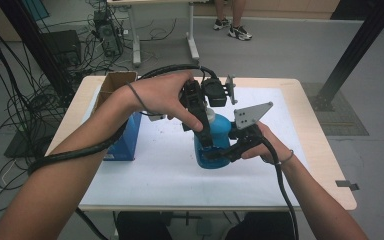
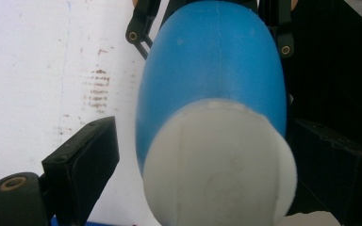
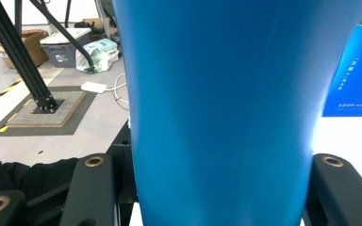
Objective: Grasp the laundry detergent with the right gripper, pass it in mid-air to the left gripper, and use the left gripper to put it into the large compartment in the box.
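A blue bottle with a white cap stands upright on the white mat in the middle of the table. My right gripper comes in from the right and is shut on the bottle's lower body, one jaw on each side. My left gripper reaches down from above, and its jaws straddle the cap. It is open: a strip of mat shows between one jaw and the cap. The bottle's blue shoulder runs away below the cap.
A tall blue box stands on the mat left of the bottle, with an open cardboard box behind it at the table's far left corner. A black frame post rises beyond the right edge. A person's feet stand far behind the table.
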A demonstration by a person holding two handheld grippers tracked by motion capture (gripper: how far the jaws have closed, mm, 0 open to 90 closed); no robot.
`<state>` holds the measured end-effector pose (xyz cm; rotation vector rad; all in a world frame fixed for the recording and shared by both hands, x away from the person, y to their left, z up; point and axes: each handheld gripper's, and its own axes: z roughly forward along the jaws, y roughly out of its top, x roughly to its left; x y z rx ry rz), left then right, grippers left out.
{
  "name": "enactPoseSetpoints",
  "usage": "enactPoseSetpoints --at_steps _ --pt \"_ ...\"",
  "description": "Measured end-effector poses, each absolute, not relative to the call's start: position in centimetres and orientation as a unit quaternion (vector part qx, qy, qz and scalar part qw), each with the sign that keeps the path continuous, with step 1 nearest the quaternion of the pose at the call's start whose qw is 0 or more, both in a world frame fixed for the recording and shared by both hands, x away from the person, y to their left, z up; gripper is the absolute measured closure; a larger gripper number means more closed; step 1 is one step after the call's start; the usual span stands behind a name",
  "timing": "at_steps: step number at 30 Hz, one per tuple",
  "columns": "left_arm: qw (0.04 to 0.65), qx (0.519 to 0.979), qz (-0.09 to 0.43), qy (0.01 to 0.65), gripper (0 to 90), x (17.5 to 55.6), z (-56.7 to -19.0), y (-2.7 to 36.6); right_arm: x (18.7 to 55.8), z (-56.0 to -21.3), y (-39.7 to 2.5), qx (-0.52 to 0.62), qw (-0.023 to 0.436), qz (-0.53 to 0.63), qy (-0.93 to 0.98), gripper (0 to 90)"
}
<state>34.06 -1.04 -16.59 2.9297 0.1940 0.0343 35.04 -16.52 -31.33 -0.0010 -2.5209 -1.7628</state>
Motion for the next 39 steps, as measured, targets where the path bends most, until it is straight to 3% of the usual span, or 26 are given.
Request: enactPoseSetpoints --at_steps 39 --pt "0.095 0.993 0.014 0.067 10.8 34.02 -16.7 -0.98 35.01 -31.32 -16.23 0.003 0.033 -0.573 -0.819 43.4"
